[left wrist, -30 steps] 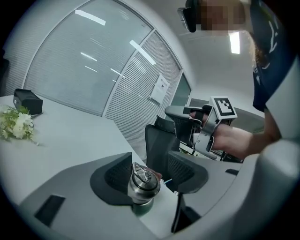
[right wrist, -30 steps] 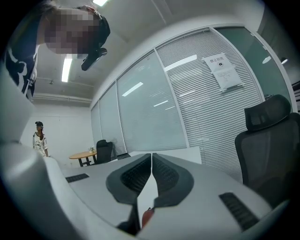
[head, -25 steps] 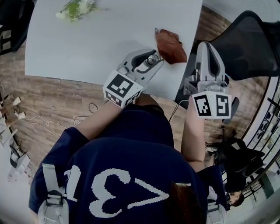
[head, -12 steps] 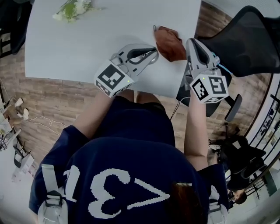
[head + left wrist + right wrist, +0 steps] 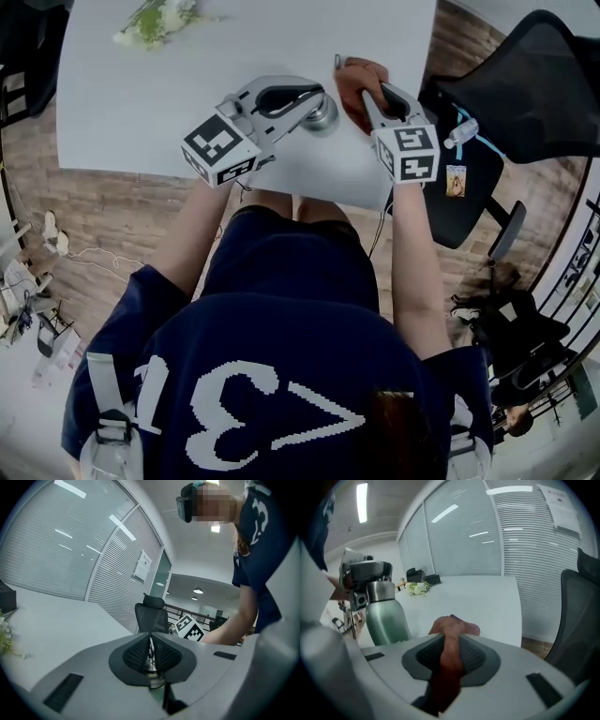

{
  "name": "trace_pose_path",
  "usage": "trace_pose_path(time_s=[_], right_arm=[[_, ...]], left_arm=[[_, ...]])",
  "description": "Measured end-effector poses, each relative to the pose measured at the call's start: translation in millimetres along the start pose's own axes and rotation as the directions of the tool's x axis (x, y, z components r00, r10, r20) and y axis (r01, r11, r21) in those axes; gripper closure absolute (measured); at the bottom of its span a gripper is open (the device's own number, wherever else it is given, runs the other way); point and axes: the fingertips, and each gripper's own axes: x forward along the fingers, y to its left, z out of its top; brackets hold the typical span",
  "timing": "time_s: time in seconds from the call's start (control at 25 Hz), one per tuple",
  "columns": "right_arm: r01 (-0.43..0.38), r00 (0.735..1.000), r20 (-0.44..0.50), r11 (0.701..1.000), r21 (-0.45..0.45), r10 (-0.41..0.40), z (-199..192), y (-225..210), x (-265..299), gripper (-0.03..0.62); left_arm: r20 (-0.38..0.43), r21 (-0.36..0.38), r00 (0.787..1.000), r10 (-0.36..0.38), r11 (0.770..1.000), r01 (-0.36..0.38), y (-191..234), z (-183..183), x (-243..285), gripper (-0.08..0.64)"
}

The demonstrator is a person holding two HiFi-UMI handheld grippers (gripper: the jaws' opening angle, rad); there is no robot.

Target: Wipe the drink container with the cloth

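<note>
In the head view, the person stands at the near edge of a white counter, a marker-cubed tool in each hand. The left claw reaches in from 8 o'clock and meets the steel top of the drink bottle, which stands close to the counter's near edge. Just beside the bottle, at its 2 o'clock, lies the brown cloth, and the right claw is down on it from 5 o'clock. A sprig of white flowers lies well apart at 10 o'clock, and a black mesh chair stands off the counter at 3 o'clock. In the left gripper view, the left claw is clamped tight, its ribbed pads together on a thin bright metal part of the bottle; beyond, at 1 o'clock, are the other tool's marker cube and the chair. In the right gripper view, the right claw has just been opening, and the cloth lies in the gap between its pads, bunched up past the tips. At 10 o'clock stands the bottle, upright, with a green body and a steel shoulder, the left claw gripping its top. The flowers lie farther back on the counter.
</note>
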Motion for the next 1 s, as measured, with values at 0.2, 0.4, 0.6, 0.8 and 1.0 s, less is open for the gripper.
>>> trace_pose_path(time_s=[0.2, 0.4, 0.6, 0.8, 1.0], right_arm=[[-0.256, 0.959, 0.211, 0.899, 0.355, 0.189, 29, 24, -14, 0.522], [-0.450, 0.875, 0.371, 0.808, 0.381, 0.312, 80, 64, -29, 0.525], [-0.516, 0.824, 0.435, 0.797, 0.314, 0.363, 120, 85, -41, 0.526], [-0.459, 0.873, 0.318, 0.843, 0.282, 0.369, 86, 90, -24, 0.526], [-0.334, 0.937, 0.200, 0.905, 0.265, 0.287, 41, 79, -14, 0.528]], left_arm=[[0.006, -0.009, 1.000, 0.010, 1.000, -0.010, 4, 0, -4, 0.536], [0.008, 0.010, 1.000, 0.029, 1.000, -0.029, 5, -1, -8, 0.535], [-0.016, 0.069, 0.999, 0.039, 0.997, -0.038, 4, -2, -9, 0.537], [0.004, 0.080, 0.999, 0.032, 0.996, -0.032, -1, -4, -16, 0.537], [0.016, 0.056, 1.000, 0.025, 0.998, -0.026, -13, -9, -26, 0.537]])
